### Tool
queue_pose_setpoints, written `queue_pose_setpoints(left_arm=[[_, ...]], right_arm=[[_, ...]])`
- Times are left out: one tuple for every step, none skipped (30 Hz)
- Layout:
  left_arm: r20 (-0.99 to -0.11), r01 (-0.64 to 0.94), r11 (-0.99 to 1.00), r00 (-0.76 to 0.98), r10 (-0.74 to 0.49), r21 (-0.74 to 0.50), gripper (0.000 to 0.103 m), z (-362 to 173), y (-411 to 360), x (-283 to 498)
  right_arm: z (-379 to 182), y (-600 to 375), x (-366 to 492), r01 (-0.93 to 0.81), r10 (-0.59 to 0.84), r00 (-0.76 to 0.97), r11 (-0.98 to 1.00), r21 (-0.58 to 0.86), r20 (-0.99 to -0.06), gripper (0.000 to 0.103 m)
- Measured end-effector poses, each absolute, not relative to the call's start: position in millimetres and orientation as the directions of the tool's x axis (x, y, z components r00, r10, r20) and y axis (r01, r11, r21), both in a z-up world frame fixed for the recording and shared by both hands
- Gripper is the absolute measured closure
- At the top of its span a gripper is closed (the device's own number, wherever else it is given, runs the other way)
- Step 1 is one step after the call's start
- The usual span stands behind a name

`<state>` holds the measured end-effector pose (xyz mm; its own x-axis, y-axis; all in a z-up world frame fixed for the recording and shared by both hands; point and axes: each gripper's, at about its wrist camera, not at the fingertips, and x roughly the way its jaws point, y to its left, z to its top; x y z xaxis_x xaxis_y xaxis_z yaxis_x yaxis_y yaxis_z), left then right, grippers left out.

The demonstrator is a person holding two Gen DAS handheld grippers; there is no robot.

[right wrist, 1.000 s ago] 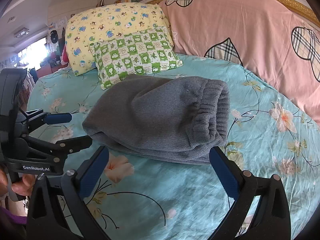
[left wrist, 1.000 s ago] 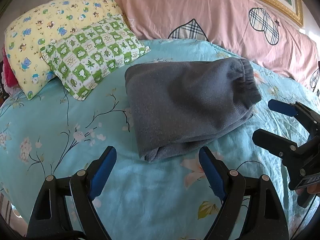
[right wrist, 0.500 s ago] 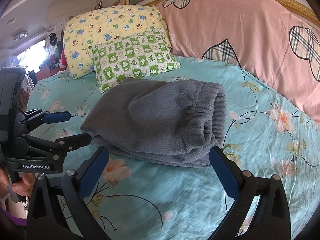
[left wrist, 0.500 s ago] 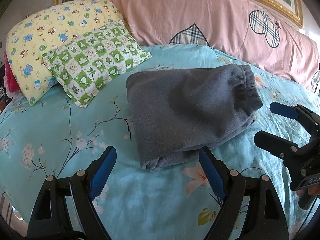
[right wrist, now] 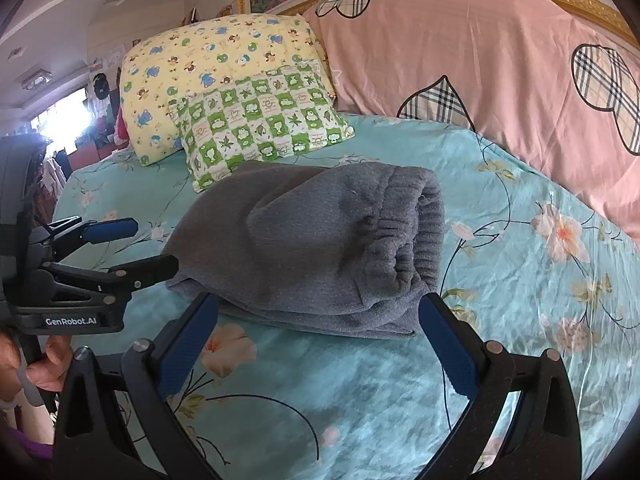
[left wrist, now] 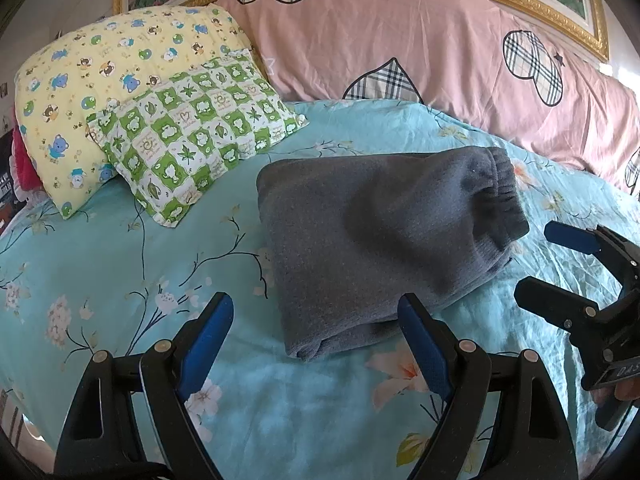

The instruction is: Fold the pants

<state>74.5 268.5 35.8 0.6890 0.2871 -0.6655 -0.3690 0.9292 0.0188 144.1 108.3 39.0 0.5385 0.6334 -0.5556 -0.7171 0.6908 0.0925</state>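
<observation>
On the floral bed sheet, folded grey sweatpants are lying. Both hand-held grippers, left and right, are hovering apart, empty; snagging the waistband could unroll the bundle.

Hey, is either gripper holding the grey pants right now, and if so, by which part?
Nothing is held. The left gripper and right gripper are both open, short of the folded pants lying on the bed sheet.
</observation>
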Motion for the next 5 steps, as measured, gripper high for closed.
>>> queue_pose_setpoints(left_arm=[[-0.665, -0.368, 0.930, 0.689, 0.287, 0.019, 0.018, 36.2, 268.4, 75.1], [-0.666, -0.365, 0.931, 0.690, 0.284, 0.019, 0.018, 36.4, 267.9, 75.9], [-0.666, -0.363, 0.931, 0.690, 0.285, 0.022, 0.018, 36.4, 267.0, 76.9], [-0.666, -0.362, 0.932, 0.689, 0.286, 0.025, 0.018, 36.3, 265.8, 77.8], [-0.667, -0.360, 0.933, 0.689, 0.284, 0.026, 0.018, 36.1, 264.9, 78.6]], right_arm=[[39.2, 107.7, 143.8, -0.716, 0.634, 0.537, 0.692, 0.098, -0.556, 0.003], [39.3, 107.4, 143.7, -0.714, 0.634, 0.537, 0.693, 0.100, -0.557, 0.003], [39.2, 107.0, 143.5, -0.713, 0.632, 0.537, 0.694, 0.100, -0.558, 0.003], [39.1, 106.8, 143.2, -0.711, 0.631, 0.538, 0.696, 0.100, -0.559, 0.003], [38.7, 106.6, 143.4, -0.709, 0.629, 0.539, 0.698, 0.101, -0.560, 0.003]])
